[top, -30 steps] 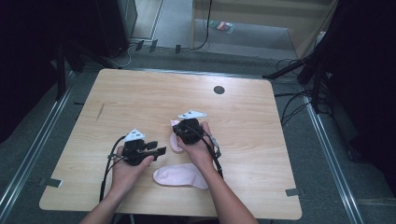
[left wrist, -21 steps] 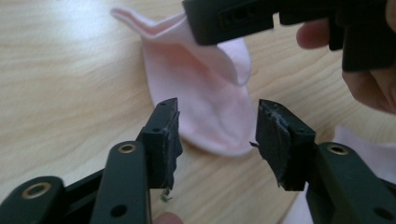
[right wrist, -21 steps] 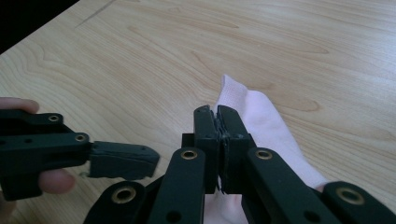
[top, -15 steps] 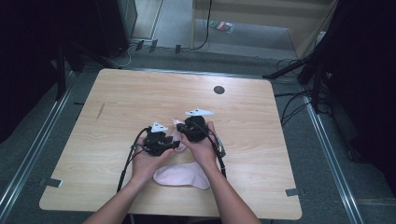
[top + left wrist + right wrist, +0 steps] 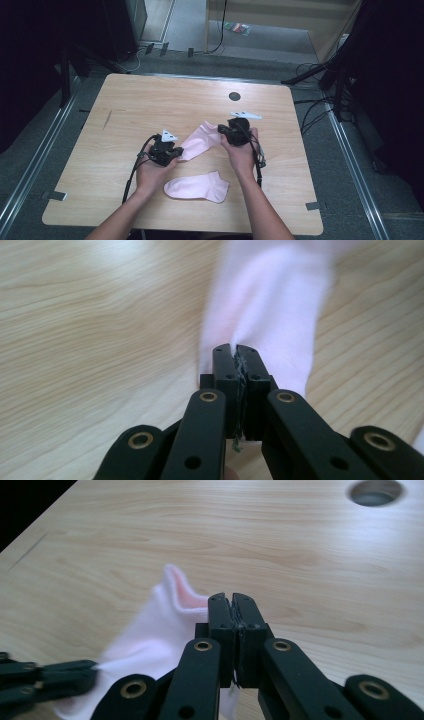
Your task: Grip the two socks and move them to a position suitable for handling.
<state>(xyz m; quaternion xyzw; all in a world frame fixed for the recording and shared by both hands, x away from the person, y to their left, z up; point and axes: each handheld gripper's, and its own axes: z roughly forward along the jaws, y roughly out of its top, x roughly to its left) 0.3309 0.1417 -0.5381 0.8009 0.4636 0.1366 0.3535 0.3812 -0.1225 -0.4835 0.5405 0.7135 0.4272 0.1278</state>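
Two pink socks on the table (image 5: 150, 100): nearest, one sock (image 5: 197, 186) lies flat, untouched. Beyond it, the second sock (image 5: 202, 141) stretches between the left tool (image 5: 172, 155), just closed on one end, and the right tool (image 5: 225, 131), clamped on the other.

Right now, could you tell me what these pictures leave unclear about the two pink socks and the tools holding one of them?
- Held sock: its far end is blurred in the left gripper view and cut off by the top edge.
- Left tool and right tool: shut on that sock; the pinched fabric is hidden between the jaws.
- Flat sock: too small in the high view to show its weave.
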